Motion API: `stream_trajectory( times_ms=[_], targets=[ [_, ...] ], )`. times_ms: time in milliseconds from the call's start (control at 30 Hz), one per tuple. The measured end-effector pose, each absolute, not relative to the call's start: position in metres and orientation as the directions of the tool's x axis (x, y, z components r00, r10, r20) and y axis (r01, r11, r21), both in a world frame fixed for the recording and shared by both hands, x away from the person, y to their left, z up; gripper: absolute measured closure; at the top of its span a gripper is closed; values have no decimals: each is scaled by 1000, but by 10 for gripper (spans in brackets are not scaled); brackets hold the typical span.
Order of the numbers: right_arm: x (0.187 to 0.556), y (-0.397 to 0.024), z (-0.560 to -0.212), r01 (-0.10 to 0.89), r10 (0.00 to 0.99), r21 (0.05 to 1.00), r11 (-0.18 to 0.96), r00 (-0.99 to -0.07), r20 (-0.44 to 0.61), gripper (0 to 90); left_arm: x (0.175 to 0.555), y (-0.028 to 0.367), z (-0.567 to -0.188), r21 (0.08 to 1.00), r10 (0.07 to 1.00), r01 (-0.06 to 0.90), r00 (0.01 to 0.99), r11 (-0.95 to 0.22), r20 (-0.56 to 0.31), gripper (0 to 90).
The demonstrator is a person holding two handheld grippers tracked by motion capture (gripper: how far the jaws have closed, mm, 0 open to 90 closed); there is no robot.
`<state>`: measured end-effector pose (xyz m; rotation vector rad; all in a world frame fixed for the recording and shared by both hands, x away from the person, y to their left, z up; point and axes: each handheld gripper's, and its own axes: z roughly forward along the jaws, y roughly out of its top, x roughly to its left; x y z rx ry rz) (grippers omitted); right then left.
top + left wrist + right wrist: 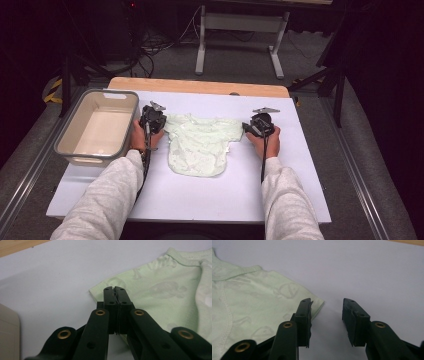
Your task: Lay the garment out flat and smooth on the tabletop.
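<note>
grey sleeves [107, 200] come in from 6 o'clock in the high view, one hand on each tool. next out is the little pale green shirt [201, 142], lying flat and spread at about the middle of the white table top [200, 200], collar toward 12 and hem toward 6. left gripper [159, 120] sits at the shirt's 9 o'clock, right at the sleeve tip, and in the left gripper view its jaws are pinched tight together on the edge of that sleeve [100, 291], fabric caught between the pads. right gripper [248, 127] is at the shirt's 3 o'clock; in its own view the jaws stand apart at a middling gap, one pad just over the corner of the other sleeve [318, 303] and bare table between them, so not pinching it. beige plastic tub [80, 150] sits off at 9 o'clock beyond the left hand [138, 135], on the table's edge. wooden strip [200, 86] runs along 12.
</note>
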<state>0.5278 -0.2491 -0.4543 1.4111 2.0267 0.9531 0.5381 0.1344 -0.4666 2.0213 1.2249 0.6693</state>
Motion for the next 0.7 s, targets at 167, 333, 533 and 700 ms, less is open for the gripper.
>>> stream_trajectory(
  times_ms=[167, 333, 533, 700],
  targets=[
    [530, -247, -452, 591, 934, 782, 199, -356, 31, 626, 538, 135, -466, 758, 898, 557, 432, -339, 84, 891],
    [534, -238, -451, 590, 925, 773, 231, -381, 14, 636, 538, 136, -466, 756, 899, 560, 429, -339, 86, 891],
    [538, -228, -453, 598, 912, 749, 286, -409, -22, 831, 539, 135, -466, 758, 899, 554, 427, -345, 97, 891],
    [543, -225, -451, 594, 923, 751, 289, -382, -53, 882, 543, 136, -466, 769, 907, 548, 411, -328, 95, 891]
  ],
)
